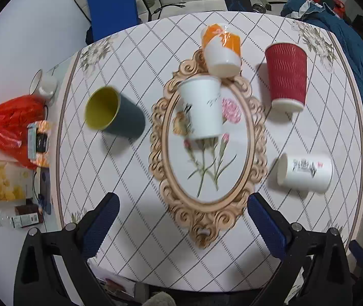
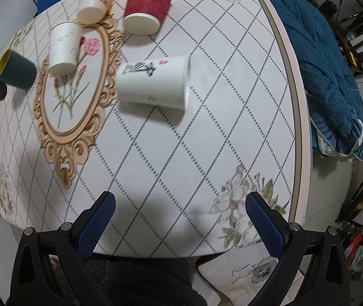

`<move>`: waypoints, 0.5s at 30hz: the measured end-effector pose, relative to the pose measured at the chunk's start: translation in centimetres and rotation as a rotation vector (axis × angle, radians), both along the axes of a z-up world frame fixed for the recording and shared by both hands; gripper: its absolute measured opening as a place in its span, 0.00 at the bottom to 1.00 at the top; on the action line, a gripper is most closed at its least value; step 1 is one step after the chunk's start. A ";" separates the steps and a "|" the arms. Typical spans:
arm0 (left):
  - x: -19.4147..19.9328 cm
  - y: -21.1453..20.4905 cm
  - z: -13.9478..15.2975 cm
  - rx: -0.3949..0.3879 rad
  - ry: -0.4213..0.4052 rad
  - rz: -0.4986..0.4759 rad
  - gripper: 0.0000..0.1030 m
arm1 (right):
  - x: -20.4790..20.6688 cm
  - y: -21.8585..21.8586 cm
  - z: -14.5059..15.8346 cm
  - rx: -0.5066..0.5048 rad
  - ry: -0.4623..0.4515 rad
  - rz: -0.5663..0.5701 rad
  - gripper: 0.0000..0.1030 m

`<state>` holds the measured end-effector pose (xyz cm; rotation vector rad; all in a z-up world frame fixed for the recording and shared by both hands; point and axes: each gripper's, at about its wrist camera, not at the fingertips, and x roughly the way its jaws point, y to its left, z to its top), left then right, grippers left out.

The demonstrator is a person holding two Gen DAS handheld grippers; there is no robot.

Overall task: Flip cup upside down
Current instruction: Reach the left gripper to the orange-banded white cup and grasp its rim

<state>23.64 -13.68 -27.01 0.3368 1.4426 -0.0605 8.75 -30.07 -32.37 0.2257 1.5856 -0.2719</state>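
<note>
Several paper cups sit on the table. A dark teal cup with a yellow inside [image 1: 115, 113] [image 2: 15, 70] stands mouth up at the left. A white cup [image 1: 201, 107] [image 2: 62, 48], a red ribbed cup [image 1: 287, 76] [image 2: 148, 2] and an orange-and-white cup [image 1: 222, 48] [image 2: 94, 1] stand upside down. A white cup with black writing [image 1: 306, 172] [image 2: 155, 83] lies on its side. My left gripper [image 1: 182, 216] is open and empty above the near table edge. My right gripper [image 2: 180, 216] is open and empty, nearer than the lying cup.
The tablecloth [image 1: 130, 204] has a diamond grid and an oval flower frame print [image 1: 207, 153]. A red bag [image 1: 10, 125], snacks and small items lie left of the table. A blue blanket [image 2: 321, 58] lies beyond the right edge. A blue chair [image 1: 112, 5] stands behind.
</note>
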 end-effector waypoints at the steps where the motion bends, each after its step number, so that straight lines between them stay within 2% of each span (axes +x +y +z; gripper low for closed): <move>1: 0.7 -0.5 -0.1 0.002 0.005 0.001 1.00 | 0.3 -0.3 -0.1 -0.001 0.002 0.001 1.00; 15: 11.1 -4.3 -0.7 0.002 0.035 -0.017 1.00 | 6.7 -3.6 -0.2 -0.017 0.008 0.018 1.00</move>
